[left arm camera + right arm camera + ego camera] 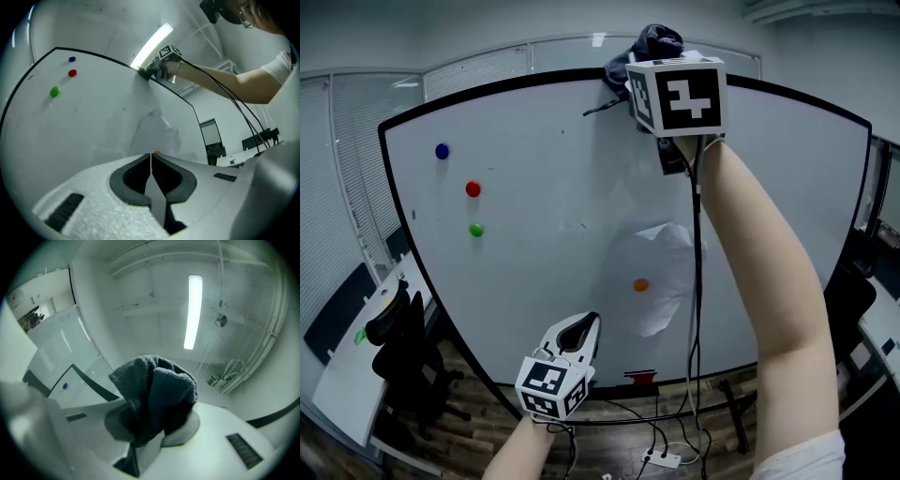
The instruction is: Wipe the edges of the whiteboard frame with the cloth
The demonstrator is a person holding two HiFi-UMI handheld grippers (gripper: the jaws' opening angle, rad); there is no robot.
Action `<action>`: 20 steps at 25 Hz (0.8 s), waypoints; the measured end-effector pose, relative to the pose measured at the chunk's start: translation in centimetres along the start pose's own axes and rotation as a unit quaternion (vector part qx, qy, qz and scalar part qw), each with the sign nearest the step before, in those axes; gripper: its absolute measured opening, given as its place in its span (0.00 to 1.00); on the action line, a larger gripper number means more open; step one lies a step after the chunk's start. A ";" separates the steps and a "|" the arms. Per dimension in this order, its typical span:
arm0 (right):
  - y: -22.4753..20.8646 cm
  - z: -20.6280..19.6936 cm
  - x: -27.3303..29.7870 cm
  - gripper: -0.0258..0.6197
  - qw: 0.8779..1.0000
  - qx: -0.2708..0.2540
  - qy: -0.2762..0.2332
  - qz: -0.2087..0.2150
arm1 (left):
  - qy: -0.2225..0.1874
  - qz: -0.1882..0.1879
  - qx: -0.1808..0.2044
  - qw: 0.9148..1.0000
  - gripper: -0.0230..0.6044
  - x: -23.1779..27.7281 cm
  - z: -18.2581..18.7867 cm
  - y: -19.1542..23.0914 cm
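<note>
a big white whiteboard (534,178) with a thin black frame (487,89) fills the wall in front of the person. on its lower middle part a pale, crinkled sheet (661,253) lies flat on the board, with a small orange round magnet (640,284) on it. the right gripper (149,425) is raised on a stretched arm to the top edge of the frame, and its jaws are clenched on a dark grey knitted cloth (654,45). the cloth sits bunched against that top edge, a little right of the middle. the left gripper (577,333) hangs low, near the bottom edge, with its jaws pressed together and nothing between them. at the left of the board are a blue magnet (442,151), a red magnet (472,188) and a green magnet (475,230).
</note>
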State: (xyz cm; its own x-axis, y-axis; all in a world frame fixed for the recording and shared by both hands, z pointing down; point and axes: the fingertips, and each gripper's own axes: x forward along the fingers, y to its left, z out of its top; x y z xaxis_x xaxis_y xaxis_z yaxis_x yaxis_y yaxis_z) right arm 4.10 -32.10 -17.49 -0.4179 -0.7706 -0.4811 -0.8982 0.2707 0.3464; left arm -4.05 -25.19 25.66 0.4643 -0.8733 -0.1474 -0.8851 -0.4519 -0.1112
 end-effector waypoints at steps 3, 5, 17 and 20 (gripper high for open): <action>-1.2 -0.5 -0.4 0.16 1.000 0.014 -0.005 -0.002 | -0.007 -0.002 -0.005 1.000 0.08 0.8 0.5 -1.0; -1.6 -0.7 -0.7 0.16 1.000 0.010 -0.006 -0.006 | -0.008 -0.008 -0.007 1.000 0.08 1.2 0.6 -1.4; -3.3 -1.7 -1.4 0.16 0.999 -0.014 0.030 0.017 | 0.006 -0.048 0.016 0.999 0.08 1.8 0.8 -1.9; -3.8 -2.0 -1.5 0.16 0.999 -0.013 0.034 0.025 | 0.004 -0.062 0.025 0.998 0.08 2.5 1.2 -2.9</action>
State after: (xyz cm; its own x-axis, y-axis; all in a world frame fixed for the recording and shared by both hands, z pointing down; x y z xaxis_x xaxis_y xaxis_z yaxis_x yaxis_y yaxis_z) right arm 8.35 -33.16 -16.47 -0.4512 -0.7945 -0.4063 -0.8720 0.2959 0.3899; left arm -0.28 -25.88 24.43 0.5698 -0.8128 -0.1210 -0.8180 -0.5471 -0.1776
